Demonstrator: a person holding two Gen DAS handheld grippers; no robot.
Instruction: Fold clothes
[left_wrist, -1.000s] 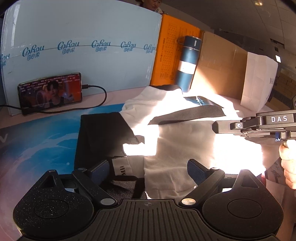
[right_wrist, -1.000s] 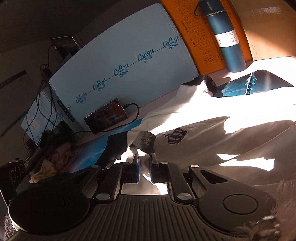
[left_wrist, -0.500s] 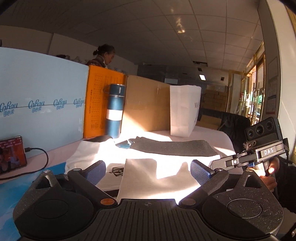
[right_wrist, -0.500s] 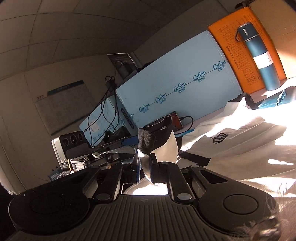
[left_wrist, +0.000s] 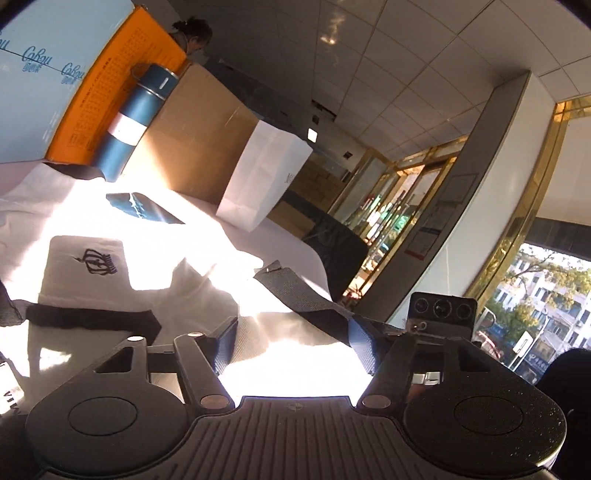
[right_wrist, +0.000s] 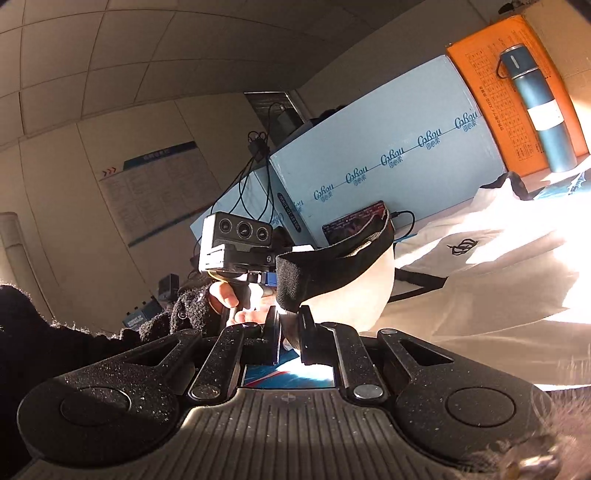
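A white shirt with black trim and a crown logo lies spread on the table in hard sunlight. My right gripper is shut on a lifted sleeve end with a black ribbed cuff, which hangs folded above its fingers. My left gripper has white cloth between its jaws and a black trim band running to its right finger. Its jaws are closing, with a wide gap still showing. The two grippers face each other closely; the left one's body sits just left of the cuff.
A blue flask stands at the back against an orange box, a light-blue box and cardboard. A white paper bag stands to the right. A phone with a cable leans on the blue box. A person is behind.
My right gripper has lifted the black-cuffed sleeve off the table and carried it toward my left gripper. The left view has swung right and tilted, and its jaws have narrowed.
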